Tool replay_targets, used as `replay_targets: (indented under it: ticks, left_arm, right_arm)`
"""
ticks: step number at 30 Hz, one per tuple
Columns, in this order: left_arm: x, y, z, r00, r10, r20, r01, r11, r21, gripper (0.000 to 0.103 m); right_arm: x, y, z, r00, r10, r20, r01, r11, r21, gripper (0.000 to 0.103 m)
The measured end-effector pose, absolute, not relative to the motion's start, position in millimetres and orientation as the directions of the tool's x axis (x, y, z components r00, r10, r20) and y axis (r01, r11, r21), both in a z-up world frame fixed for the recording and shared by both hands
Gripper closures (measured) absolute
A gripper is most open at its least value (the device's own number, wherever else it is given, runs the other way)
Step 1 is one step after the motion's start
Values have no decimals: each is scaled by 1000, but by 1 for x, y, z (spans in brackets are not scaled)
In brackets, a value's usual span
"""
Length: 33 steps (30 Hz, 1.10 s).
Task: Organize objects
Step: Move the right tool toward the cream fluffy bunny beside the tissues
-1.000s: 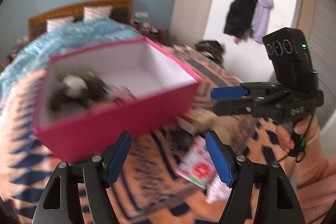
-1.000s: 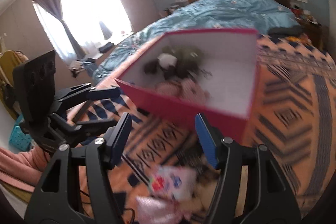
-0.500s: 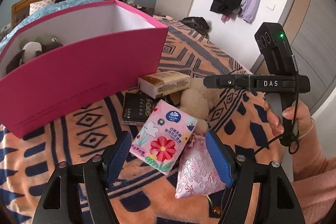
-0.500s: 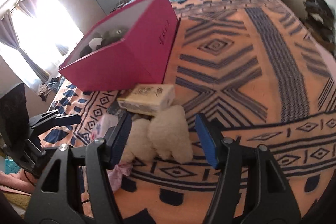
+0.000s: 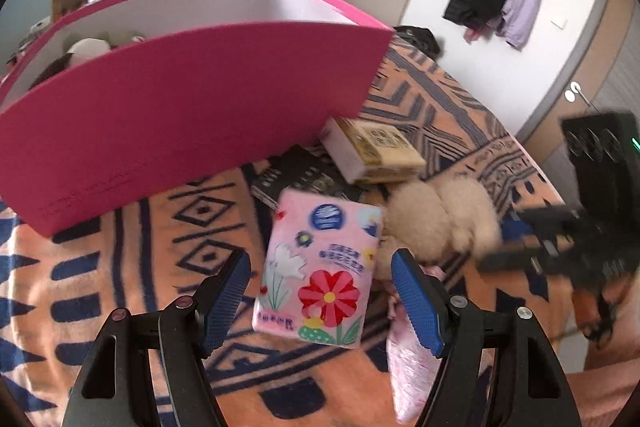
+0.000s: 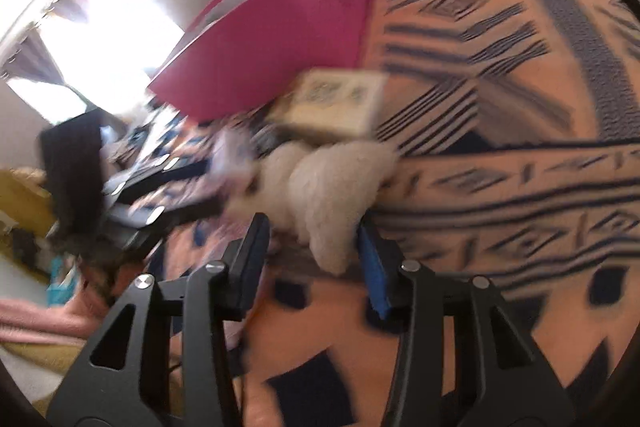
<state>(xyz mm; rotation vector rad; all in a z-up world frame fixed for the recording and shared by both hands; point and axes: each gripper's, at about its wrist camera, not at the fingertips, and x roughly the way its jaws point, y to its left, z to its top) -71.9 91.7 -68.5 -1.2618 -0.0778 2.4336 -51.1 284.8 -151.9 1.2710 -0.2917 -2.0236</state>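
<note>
Looking along the left gripper (image 5: 320, 299), its blue-padded fingers (image 5: 226, 297) stand apart on either side of a pink tissue pack (image 5: 320, 267) printed with a red flower, and neither pad touches it. The pack lies on an orange and navy patterned blanket (image 5: 132, 227). Just beyond it sit a black booklet (image 5: 296, 175), a tan box (image 5: 376, 151) and a cream plush toy (image 5: 440, 223). A pink satin pouch (image 5: 404, 367) lies under the right-hand finger. A large pink box (image 5: 192, 107) stands open behind, with soft toys inside.

From the right gripper (image 6: 314, 255), in a blurred picture, the jaws have just been closing, with the lower end of the cream plush toy (image 6: 332, 187) between them. Whether the pads press on it, I cannot tell. The tan box (image 6: 332, 103) and pink box (image 6: 280, 39) lie beyond.
</note>
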Motion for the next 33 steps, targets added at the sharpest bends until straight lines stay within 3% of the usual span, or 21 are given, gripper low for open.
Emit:
replay_targets:
  ticks: [3, 8, 13, 22, 33]
  left_arm:
    - [-75, 85, -67, -526, 371, -765, -303, -923, -239, 29]
    - [-70, 86, -60, -526, 399, -751, -327, -910, -254, 29]
    - [-60, 99, -55, -505, 435, -746, -388, -886, -254, 29]
    - [-44, 140, -55, -389, 547, -741, -540, -787, -298, 29]
    - [-50, 138, -68, -324, 583, -745, -527, -765, -370, 30]
  right_arm:
    - [-36, 274, -141, -231, -676, -700, 522, -693, 497, 56]
    - [-33, 287, -108, -340, -627, -701, 565, -732, 381, 56]
    - [-36, 293, -95, -368, -663, -651, 596, -706, 382, 55]
    - [-76, 299, -134, -329, -628, -705, 506, -748, 430, 55]
    - [-53, 273, -137, -201, -673, -712, 578, -669, 468, 55]
